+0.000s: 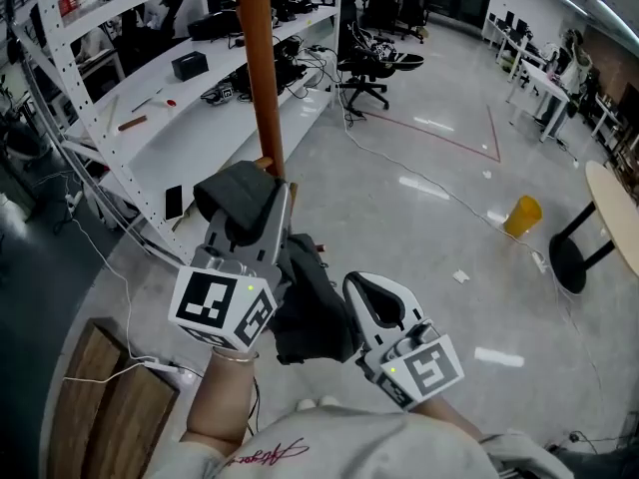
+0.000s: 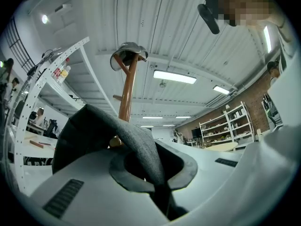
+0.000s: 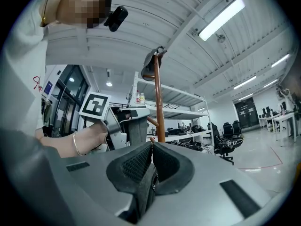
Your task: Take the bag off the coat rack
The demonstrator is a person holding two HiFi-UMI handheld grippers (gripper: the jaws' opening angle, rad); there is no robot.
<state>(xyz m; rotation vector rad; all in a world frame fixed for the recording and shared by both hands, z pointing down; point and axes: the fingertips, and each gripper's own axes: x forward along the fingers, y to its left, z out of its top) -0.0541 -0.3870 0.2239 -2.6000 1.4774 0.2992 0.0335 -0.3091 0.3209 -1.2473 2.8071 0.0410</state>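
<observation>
- Firmly, the left gripper is clamped on the grey strap of the bag. Its jaws are nearly together, and the band arches up out of them.
- At 4 o'clock from it in the head view, the right gripper pinches dark bag fabric beside a zipper.
- The bag's body hangs between both grippers.
- The coat rack pole stands at 12 o'clock of the left gripper, just beyond the strap.
- White shelving lies at 10 o'clock — black office chairs at 1 o'clock.

Glossy grey floor carries coat rack pole at 11 o'clock, office chair at 12, yellow container at 3.
</observation>
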